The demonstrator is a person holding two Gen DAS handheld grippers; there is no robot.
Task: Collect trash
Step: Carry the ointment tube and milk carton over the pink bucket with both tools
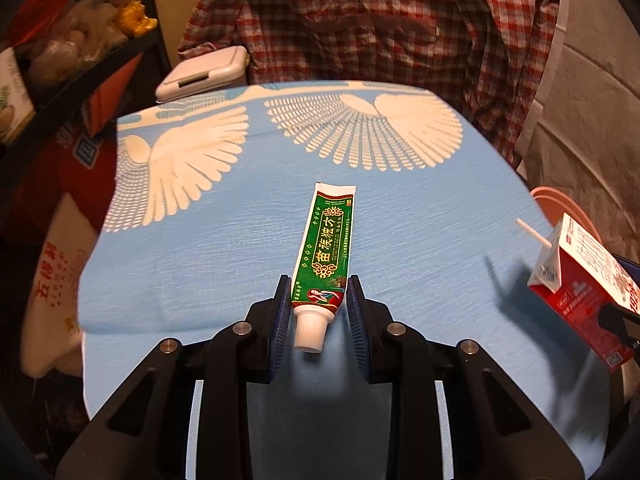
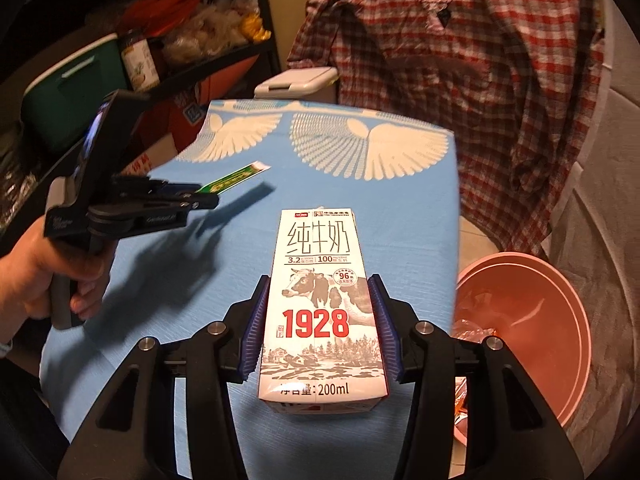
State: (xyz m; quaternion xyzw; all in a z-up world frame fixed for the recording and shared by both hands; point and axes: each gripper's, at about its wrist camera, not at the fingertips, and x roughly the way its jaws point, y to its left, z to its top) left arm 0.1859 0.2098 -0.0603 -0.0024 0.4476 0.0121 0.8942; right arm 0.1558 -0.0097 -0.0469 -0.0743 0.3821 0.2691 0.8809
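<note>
My left gripper (image 1: 319, 292) is shut on a green toothpaste tube (image 1: 325, 252) near its white cap and holds it above the blue tablecloth (image 1: 200, 260). In the right wrist view the left gripper (image 2: 208, 196) holds the tube (image 2: 236, 178) in the air at the left. My right gripper (image 2: 318, 292) is shut on a white and red milk carton (image 2: 320, 300) and holds it above the cloth (image 2: 180, 280). The carton (image 1: 580, 276), with a white straw, also shows at the right edge of the left wrist view.
A pink bucket (image 2: 560, 320) with some wrappers inside stands on the floor right of the table; its rim shows in the left wrist view (image 1: 552, 200). A checked shirt (image 1: 400, 20) hangs behind the table. A white lidded bin (image 1: 200, 74) and a cluttered shelf (image 1: 60, 40) stand at the back left.
</note>
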